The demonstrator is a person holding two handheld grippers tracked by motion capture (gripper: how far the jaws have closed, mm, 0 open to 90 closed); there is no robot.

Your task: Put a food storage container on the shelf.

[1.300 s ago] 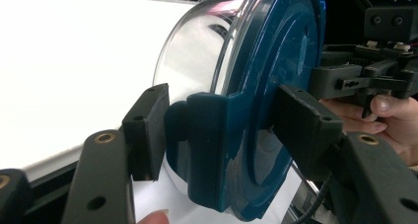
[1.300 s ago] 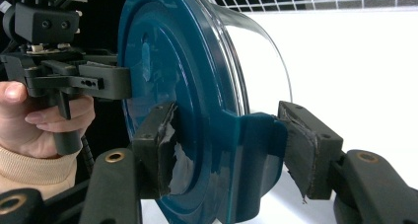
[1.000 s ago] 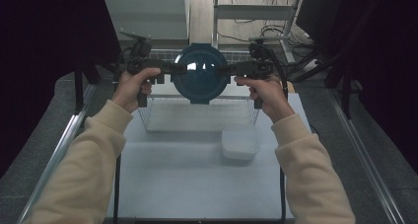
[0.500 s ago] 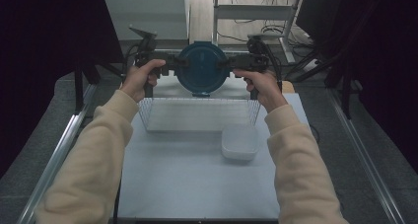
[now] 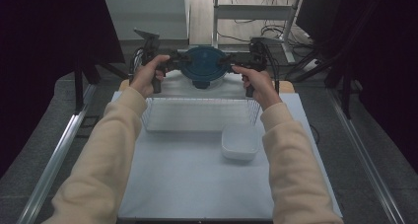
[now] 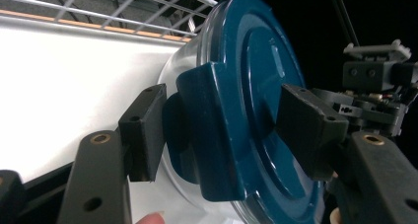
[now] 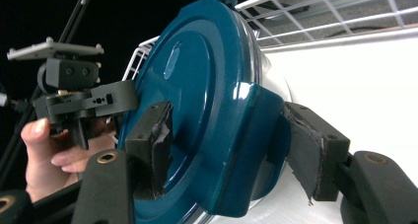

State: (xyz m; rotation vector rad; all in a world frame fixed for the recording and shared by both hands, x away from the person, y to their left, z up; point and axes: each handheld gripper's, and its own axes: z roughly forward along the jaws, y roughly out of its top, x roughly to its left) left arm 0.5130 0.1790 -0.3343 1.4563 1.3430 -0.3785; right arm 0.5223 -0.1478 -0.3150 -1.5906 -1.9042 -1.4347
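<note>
Between both grippers' black jaws sat a dark teal-blue lid (image 5: 204,63); below them, a white wire basket (image 5: 197,114).

the high view is dim and soft, its sides sunk in near black, with the white desk (image 5: 197,184) the brightest patch. both gripper views are sharper: the desk glares to flat white, the background falls to black, and a small highlight sits on the blue lid (image 7: 197,100).
</note>
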